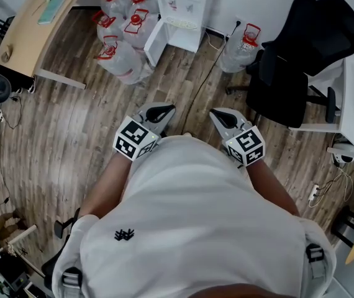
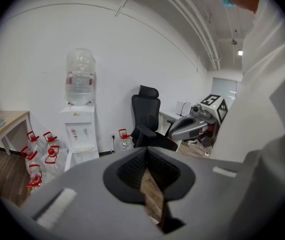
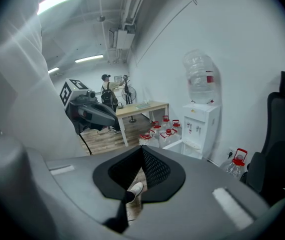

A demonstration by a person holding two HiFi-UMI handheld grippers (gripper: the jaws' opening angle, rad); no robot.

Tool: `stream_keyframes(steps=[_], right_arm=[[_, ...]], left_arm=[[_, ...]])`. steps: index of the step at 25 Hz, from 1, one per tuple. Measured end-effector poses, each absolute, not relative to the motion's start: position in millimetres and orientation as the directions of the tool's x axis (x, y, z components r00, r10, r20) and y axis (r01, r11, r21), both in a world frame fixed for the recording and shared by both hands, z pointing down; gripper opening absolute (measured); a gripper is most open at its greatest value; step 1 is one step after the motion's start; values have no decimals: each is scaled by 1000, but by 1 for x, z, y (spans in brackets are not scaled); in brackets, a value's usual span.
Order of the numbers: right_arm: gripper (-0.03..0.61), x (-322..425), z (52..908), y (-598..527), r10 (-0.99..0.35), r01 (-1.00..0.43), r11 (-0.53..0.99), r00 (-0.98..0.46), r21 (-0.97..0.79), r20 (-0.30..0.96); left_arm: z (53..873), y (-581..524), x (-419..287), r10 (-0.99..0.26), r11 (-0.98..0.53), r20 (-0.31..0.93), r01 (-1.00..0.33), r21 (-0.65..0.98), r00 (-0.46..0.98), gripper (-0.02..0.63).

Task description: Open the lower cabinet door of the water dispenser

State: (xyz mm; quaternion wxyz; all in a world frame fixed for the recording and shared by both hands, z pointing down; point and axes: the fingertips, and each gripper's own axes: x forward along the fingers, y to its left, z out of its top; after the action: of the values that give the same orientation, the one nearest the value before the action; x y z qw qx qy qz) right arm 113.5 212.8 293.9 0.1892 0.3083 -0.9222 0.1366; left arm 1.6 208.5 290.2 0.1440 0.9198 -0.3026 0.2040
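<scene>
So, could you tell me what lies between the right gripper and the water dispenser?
Head view: bare wood floor, with one black cable running along it, from right gripper to water dispenser.

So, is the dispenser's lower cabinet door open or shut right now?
Open. In the head view the lower cabinet door stands swung out from the front of the water dispenser, angled toward the bottles.

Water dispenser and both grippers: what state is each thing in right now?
Lower cabinet door: swung open.
Bottle: neck down, seated on the dispenser.
Floor jugs: capped in red, grouped beside the dispenser.
Left gripper: shut, empty, well short of the door.
Right gripper: shut, empty, well short of the door.
</scene>
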Motion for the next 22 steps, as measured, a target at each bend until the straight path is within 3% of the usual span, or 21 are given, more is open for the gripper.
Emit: stream_keyframes(steps=[22], right_arm=[[2,105,311,199,-498,-621,768,-732,-157,465]], left_arm=[[305,191,-10,-489,-760,474,-625,180,732,58]])
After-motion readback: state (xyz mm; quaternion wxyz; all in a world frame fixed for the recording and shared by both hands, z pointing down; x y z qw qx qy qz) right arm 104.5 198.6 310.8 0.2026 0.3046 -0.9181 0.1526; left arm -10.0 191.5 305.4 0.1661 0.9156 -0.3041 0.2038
